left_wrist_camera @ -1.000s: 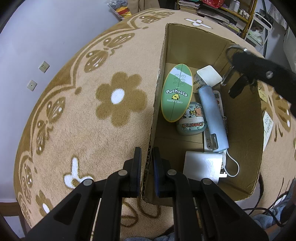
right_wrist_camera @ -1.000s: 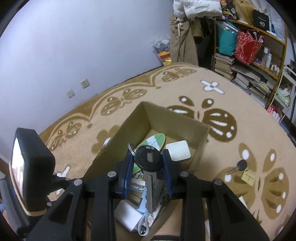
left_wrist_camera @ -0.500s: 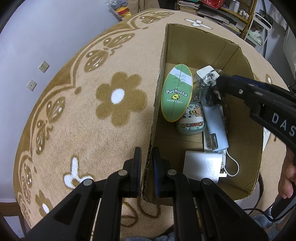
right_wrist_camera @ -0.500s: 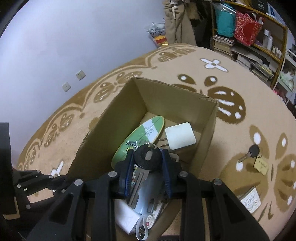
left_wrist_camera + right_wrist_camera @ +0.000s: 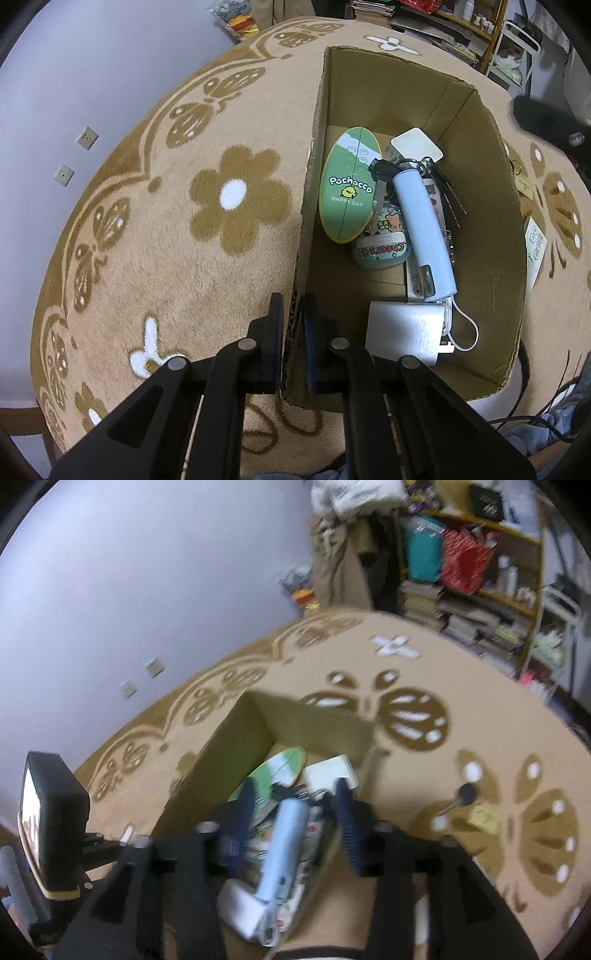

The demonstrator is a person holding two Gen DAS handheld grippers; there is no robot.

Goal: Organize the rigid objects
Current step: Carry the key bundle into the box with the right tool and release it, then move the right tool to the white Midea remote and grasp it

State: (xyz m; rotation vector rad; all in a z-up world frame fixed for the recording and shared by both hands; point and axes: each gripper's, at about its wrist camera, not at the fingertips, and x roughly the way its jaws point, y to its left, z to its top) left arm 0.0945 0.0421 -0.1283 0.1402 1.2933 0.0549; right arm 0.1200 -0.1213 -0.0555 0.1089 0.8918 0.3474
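A cardboard box stands on the patterned rug. My left gripper is shut on the box's near left wall. Inside lie a green Pochacco case, a bunch of keys, a light blue tube, a white adapter, a round Cheers tin and a white block. My right gripper is open and empty above the box, raised over the blue tube. Another black key with a yellow tag lies on the rug right of the box.
A white card lies on the rug beside the box's right wall. Shelves with books and bags stand at the far right. A wall with sockets borders the rug on the left. Cables lie near the box's front corner.
My right gripper opened and dropped the bunch of keys into the box, then pulled up and back. The left gripper has stayed clamped on the box wall.
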